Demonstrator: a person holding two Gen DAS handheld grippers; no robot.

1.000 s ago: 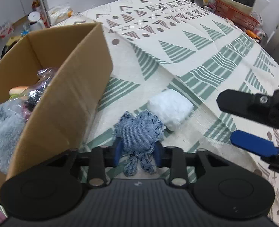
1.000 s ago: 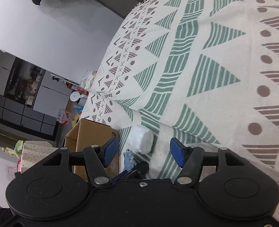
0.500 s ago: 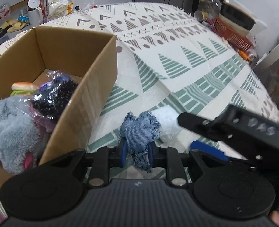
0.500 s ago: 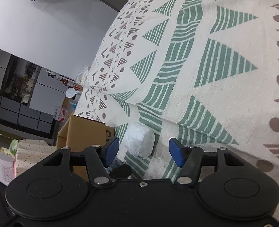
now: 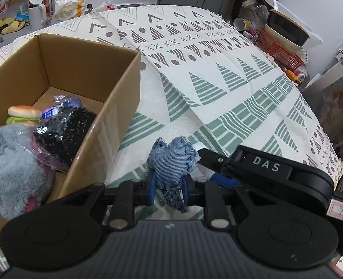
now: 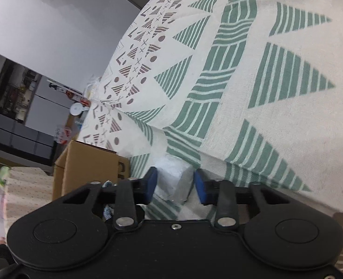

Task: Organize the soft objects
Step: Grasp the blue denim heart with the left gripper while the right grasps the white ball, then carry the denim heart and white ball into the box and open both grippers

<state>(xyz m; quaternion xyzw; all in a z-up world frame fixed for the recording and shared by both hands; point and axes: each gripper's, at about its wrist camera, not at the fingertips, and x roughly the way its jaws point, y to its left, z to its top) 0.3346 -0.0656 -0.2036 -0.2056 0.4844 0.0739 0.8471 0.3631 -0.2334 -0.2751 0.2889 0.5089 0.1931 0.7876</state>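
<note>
My left gripper [image 5: 168,183] is shut on a blue denim heart-shaped toy [image 5: 171,162] and holds it just above the patterned tablecloth [image 5: 218,69], beside the open cardboard box [image 5: 122,107]. Inside the box lie a grey plush [image 5: 8,169], a black beaded bag [image 5: 64,130] and a burger toy [image 5: 22,114]. My right gripper [image 6: 174,183] is closing on a white soft bundle [image 6: 173,179] that lies on the cloth, with both blue pads at its sides. In the left wrist view the right gripper [image 5: 264,169] crosses in from the right and hides most of the white bundle [image 5: 201,174].
A red basket [image 5: 280,51] with containers stands at the table's far right edge. A white kettle [image 5: 37,9], bags and slippers are on the floor beyond the far left edge. The box [image 6: 90,162] stands left of the right gripper.
The left gripper shut on the denim heart and lifted it off the cloth toward the box. The right gripper moved in over the white bundle and its jaws narrowed around it.
</note>
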